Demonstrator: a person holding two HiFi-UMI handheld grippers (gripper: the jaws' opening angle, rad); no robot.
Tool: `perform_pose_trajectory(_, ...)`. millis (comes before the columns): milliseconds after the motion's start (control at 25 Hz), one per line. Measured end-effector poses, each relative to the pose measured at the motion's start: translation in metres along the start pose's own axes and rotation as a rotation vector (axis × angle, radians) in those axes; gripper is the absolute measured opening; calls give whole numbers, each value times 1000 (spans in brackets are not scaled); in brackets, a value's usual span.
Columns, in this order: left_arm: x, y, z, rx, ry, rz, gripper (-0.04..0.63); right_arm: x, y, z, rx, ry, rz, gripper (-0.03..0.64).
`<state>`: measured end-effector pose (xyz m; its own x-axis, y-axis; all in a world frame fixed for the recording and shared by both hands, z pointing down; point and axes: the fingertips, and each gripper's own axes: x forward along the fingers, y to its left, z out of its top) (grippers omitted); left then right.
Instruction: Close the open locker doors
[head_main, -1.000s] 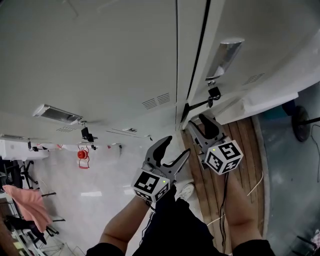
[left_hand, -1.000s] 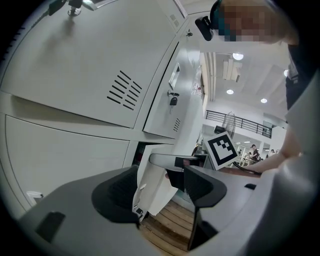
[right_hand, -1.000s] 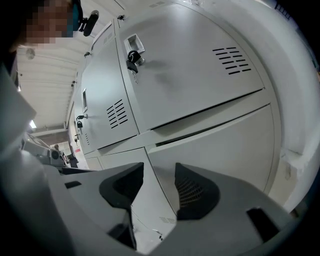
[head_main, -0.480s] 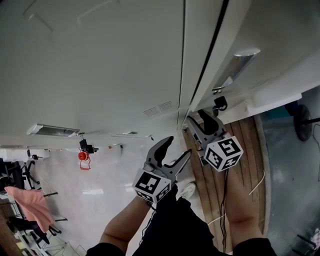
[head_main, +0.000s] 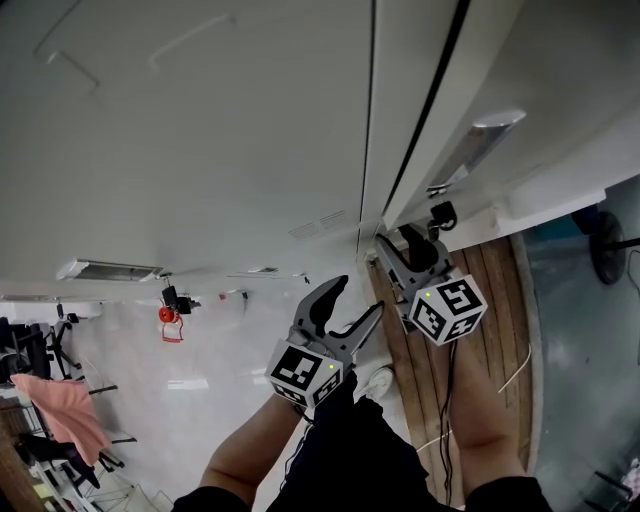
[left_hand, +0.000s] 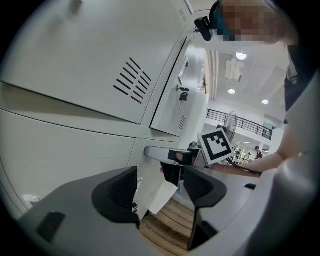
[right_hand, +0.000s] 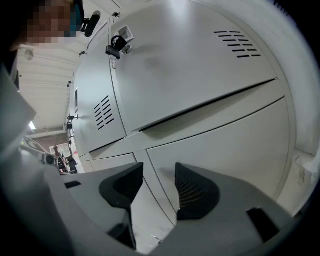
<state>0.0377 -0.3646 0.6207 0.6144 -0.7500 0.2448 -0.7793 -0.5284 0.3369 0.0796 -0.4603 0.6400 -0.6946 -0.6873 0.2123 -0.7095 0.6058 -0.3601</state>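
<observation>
White metal lockers fill the head view. One door at the right stands ajar, with a dark gap along its edge and a metal handle. My right gripper is open, its tips close to the lockers just below that door's lower corner. In the right gripper view its jaws hold nothing and face a lower door panel; a keyed lock sits above. My left gripper hangs back, open and empty. In the left gripper view the ajar door juts out.
A wooden floor strip runs under the lockers at the right, with a cable across it. A fan base stands far right. A pink cloth and a red item show at the left. The person's shoe is below the grippers.
The right gripper has edged slightly closer to the lockers below the ajar door. The head view has shifted a little. The left gripper has stayed put.
</observation>
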Motion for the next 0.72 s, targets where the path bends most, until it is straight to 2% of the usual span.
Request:
perform_pose_trajectory(360, -8, -15, 17, 14, -29, 7, 307, -21, 13, 10, 0, 0, 19, 210)
perform_pose_trajectory(560, -30, -48, 33, 59, -74, 24, 307, -65, 36, 26, -28, -34, 51, 209)
perform_pose_trajectory(720, -66, -78, 45, 86, -133, 66, 305, -114, 73, 44, -79, -69, 106, 209)
